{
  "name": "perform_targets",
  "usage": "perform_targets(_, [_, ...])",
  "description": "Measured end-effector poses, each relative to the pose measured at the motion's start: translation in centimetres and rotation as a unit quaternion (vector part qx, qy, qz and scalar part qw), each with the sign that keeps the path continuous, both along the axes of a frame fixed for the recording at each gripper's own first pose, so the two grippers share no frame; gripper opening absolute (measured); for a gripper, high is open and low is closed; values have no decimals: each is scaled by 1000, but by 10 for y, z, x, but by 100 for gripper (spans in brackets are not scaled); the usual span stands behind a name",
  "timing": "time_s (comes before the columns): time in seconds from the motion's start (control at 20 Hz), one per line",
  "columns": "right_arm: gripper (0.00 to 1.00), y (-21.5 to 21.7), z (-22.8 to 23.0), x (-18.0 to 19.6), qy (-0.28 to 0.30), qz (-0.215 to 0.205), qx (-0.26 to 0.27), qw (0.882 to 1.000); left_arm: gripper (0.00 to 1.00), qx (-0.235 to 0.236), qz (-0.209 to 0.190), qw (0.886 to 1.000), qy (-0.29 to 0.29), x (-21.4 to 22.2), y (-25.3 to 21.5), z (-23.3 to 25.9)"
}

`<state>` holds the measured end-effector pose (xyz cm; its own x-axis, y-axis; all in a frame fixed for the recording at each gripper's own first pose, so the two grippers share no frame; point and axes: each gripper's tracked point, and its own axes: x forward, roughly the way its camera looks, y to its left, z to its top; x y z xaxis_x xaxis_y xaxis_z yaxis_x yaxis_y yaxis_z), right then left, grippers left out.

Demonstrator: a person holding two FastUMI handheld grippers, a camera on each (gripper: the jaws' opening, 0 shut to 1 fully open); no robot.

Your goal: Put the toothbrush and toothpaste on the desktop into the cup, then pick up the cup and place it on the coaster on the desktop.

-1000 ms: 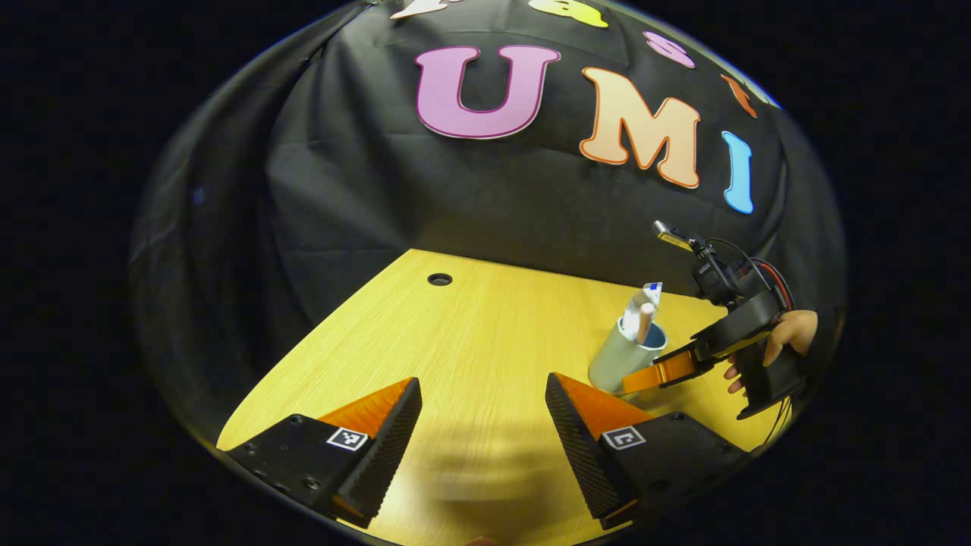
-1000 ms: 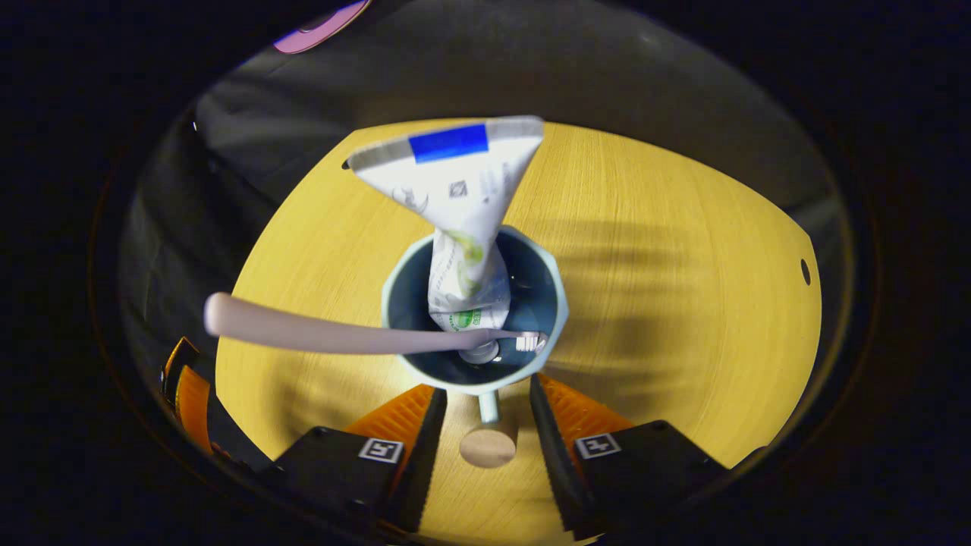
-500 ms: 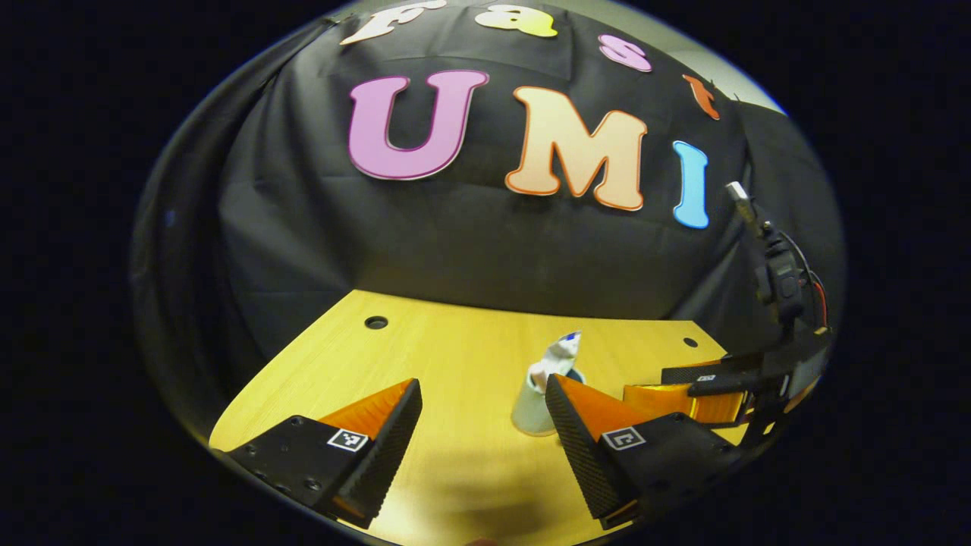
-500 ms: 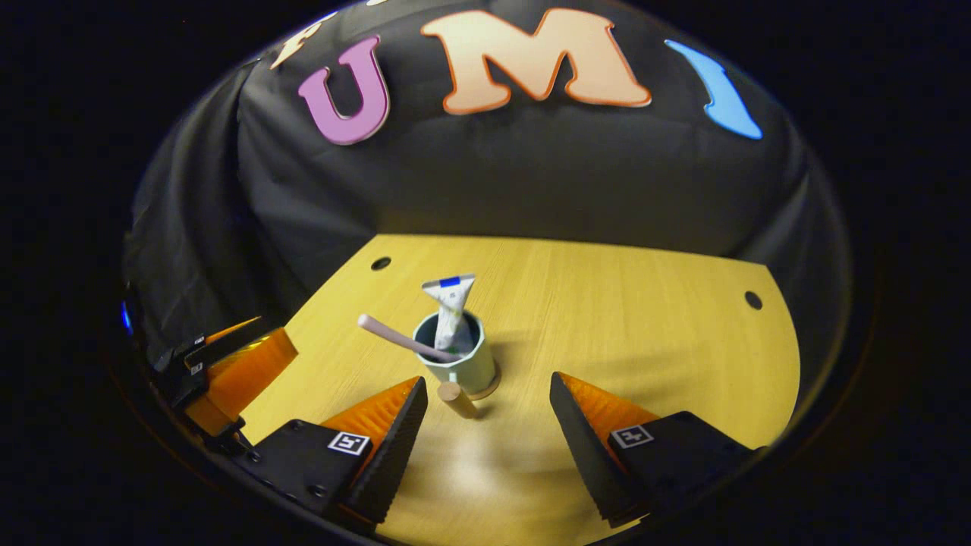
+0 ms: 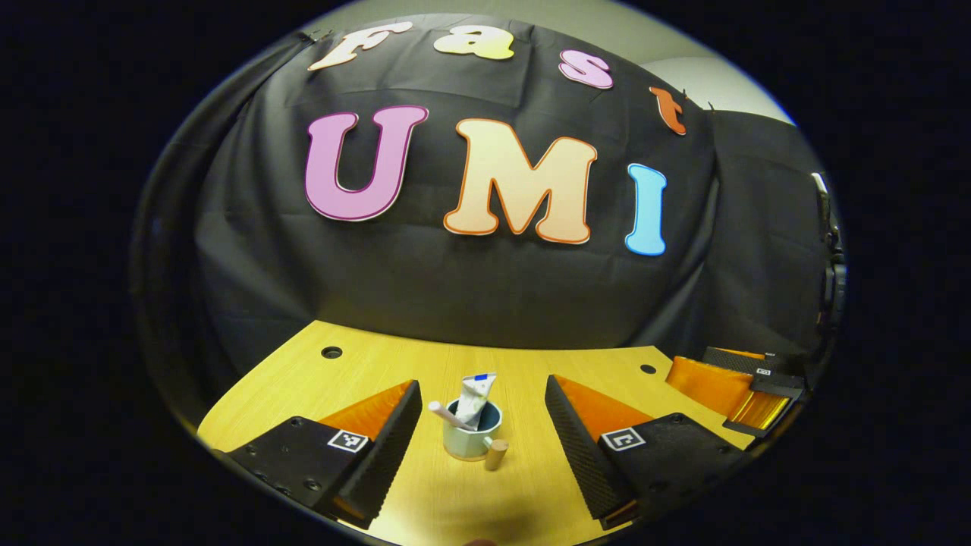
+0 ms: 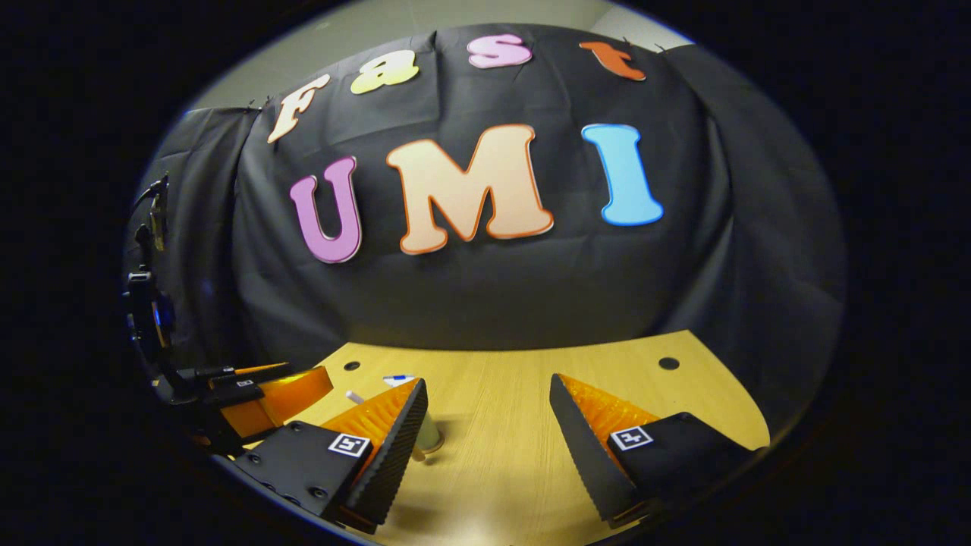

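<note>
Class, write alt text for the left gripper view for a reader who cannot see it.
A pale cup with a wooden handle stands on a wooden desk, holding a toothpaste tube and a toothbrush. The left tongs hang open near it, and the right tongs are at the desk's right edge.

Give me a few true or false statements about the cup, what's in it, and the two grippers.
1. The toothpaste stands in the cup. True.
2. The toothbrush lies flat on the desktop. False: it leans in the cup, one end over the rim.
3. The left gripper is shut on the cup. False: its fingers are spread, clear of the cup.
4. The right gripper is open and holds nothing. True.
5. The cup has a handle with a wooden knob. True.
</note>
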<state>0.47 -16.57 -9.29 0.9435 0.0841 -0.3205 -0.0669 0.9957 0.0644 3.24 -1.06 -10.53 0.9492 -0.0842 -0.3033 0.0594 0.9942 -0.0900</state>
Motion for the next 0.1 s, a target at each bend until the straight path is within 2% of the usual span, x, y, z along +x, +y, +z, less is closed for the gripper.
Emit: perform_targets(0.1, [99, -2, 14, -6, -32, -7, 2, 999, 95, 3, -2, 1000, -7, 0, -6, 8])
